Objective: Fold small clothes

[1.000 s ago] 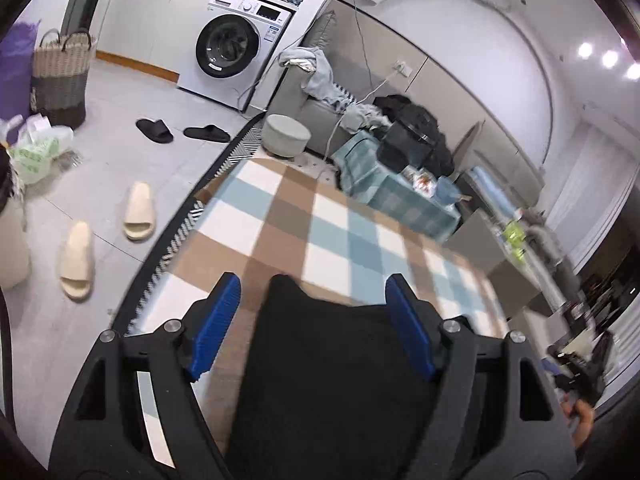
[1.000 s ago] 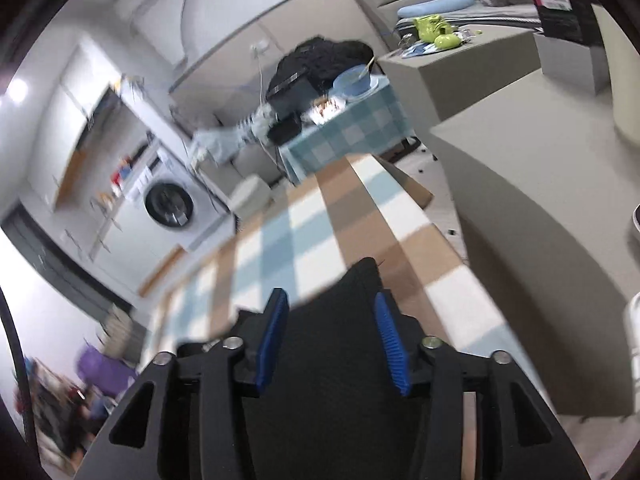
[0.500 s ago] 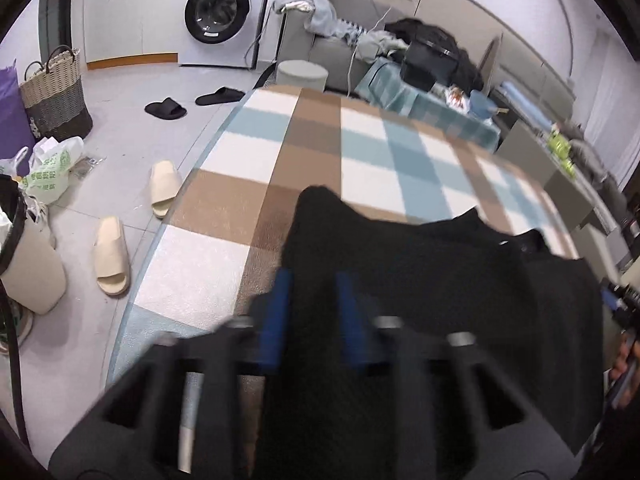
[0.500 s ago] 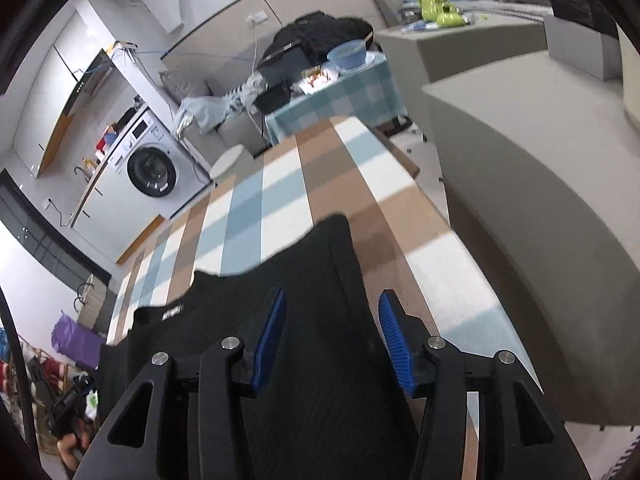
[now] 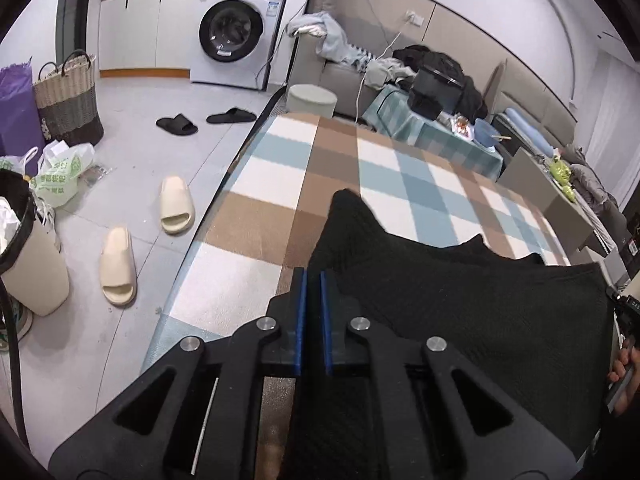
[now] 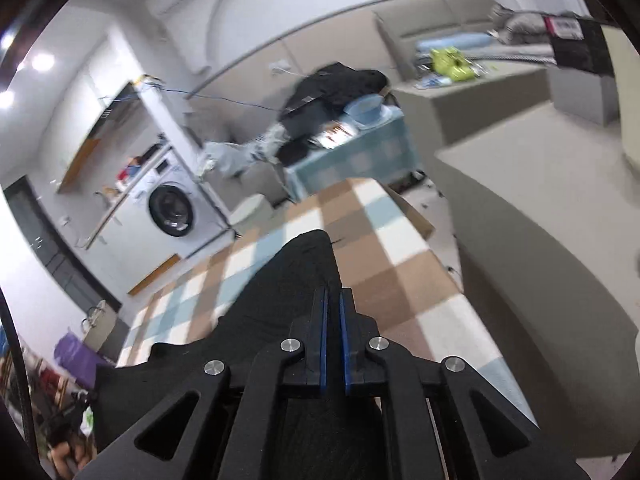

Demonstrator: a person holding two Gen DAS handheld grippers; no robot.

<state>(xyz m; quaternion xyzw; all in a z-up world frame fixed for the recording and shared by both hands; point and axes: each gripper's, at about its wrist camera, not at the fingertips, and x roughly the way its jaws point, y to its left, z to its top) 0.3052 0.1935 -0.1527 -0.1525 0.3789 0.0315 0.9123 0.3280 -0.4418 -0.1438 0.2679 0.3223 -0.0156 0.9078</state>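
left gripper [image 5: 313,276] has its blue pads pressed together on the left edge of the black garment [image 5: 460,292], pinching a fold of the knit cloth near one shoulder or sleeve corner. right gripper [image 6: 333,294] is likewise clamped on the opposite edge of the same garment, its pads nearly touching with cloth between them. the garment lies spread across the checked blanket [image 5: 288,184], a brown, white and pale blue plaid that serves as the folding surface; one sleeve end points away from each camera, and a notch that looks like the neckline shows in the left wrist view. the two grips sit at opposite sides so the cloth can be kept taut and flat between them, which is likely why both hold edges rather than the middle. judged step: early, garment gripped and laid out, no fold visible yet. next move probably needs both sides carried together evenly or the cloth will skew. right wrist view is blurred, so the exact pinch spot there is hard to tell. off the blanket on the left: beige slippers [image 5: 140,240], black slippers [image 5: 200,120], washing machine [image 5: 236,36].
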